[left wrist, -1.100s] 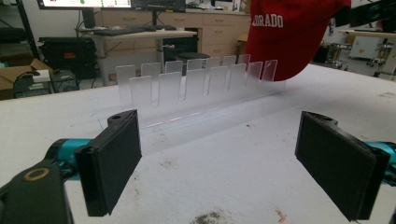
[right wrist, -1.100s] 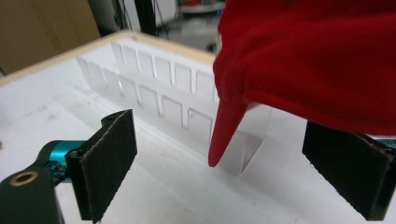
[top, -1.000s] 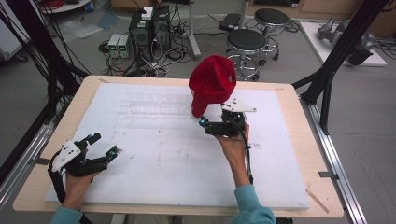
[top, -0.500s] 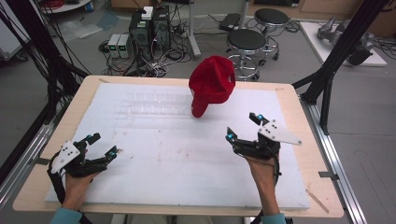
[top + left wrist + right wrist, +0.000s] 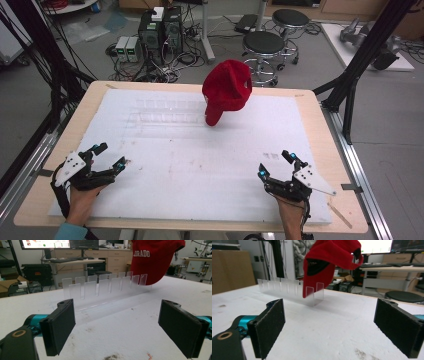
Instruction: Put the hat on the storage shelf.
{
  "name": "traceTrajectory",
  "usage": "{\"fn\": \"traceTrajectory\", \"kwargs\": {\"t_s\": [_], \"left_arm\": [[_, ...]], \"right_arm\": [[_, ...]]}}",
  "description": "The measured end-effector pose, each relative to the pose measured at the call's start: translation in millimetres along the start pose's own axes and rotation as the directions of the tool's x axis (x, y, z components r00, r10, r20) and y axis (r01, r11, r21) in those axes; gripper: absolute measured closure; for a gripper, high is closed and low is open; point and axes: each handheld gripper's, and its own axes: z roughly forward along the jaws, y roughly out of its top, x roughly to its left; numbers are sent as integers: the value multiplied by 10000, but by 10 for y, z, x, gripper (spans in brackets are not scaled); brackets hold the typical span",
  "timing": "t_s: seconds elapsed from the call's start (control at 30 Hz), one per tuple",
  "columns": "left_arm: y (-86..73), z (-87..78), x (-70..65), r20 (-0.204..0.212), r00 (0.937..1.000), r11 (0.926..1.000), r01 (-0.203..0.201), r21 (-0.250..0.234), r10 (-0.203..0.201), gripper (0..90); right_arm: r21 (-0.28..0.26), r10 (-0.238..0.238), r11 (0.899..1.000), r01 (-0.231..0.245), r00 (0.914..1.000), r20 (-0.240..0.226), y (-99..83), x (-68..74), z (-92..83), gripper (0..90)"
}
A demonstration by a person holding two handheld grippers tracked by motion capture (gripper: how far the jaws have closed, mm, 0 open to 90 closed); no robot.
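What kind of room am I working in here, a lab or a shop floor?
Most likely a robotics or research lab: computer towers with tangled cables sit on the floor behind the table, black camera-rig struts flank it, and monitors stand on desks beyond.

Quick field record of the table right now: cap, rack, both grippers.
cap: red cap hung on the right end of the rack, brim pointing down
rack: clear slotted rack on the far half of the white mat
left gripper: open, near left corner, holding nothing
right gripper: open, near right corner, holding nothing
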Motion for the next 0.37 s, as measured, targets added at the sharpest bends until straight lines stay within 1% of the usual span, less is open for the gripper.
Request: {"fn": "traceTrajectory", "kwargs": {"t_s": [0.1, 0.17, 0.2, 0.23, 0.27, 0.33, 0.37], "left_arm": [[-1, -3, -2, -12, 10000, 10000, -30, -25, 30, 144], [-1, -5, 0, -34, 10000, 10000, -39, -34, 39, 143], [-2, -7, -1, -34, 10000, 10000, -33, -59, 33, 143], [-3, -10, -1, -33, 10000, 10000, -37, -81, 37, 144], [-5, -13, -2, -65, 10000, 9999, -29, -116, 28, 143], [-8, -19, -7, -99, 9999, 9997, -34, -222, 32, 143], [-10, -22, -9, -109, 9999, 9996, -26, -279, 23, 144]], "right_arm": [[-189, 51, 9998, -49, 9999, 136, -93, -4, 1, 90], [-76, -32, 10000, 33, 9998, 173, -133, -24, 28, 89], [-37, -173, 9998, 174, 9995, 268, -155, -30, 39, 90], [-61, -96, 9999, 98, 9996, 270, -174, -26, 43, 90], [-73, -138, 9999, 140, 9995, 293, -191, -29, 50, 89], [104, -177, 9998, 174, 9991, 374, -204, -23, 61, 90], [56, -257, 9997, 255, 9989, 386, -202, -29, 63, 90]]}}
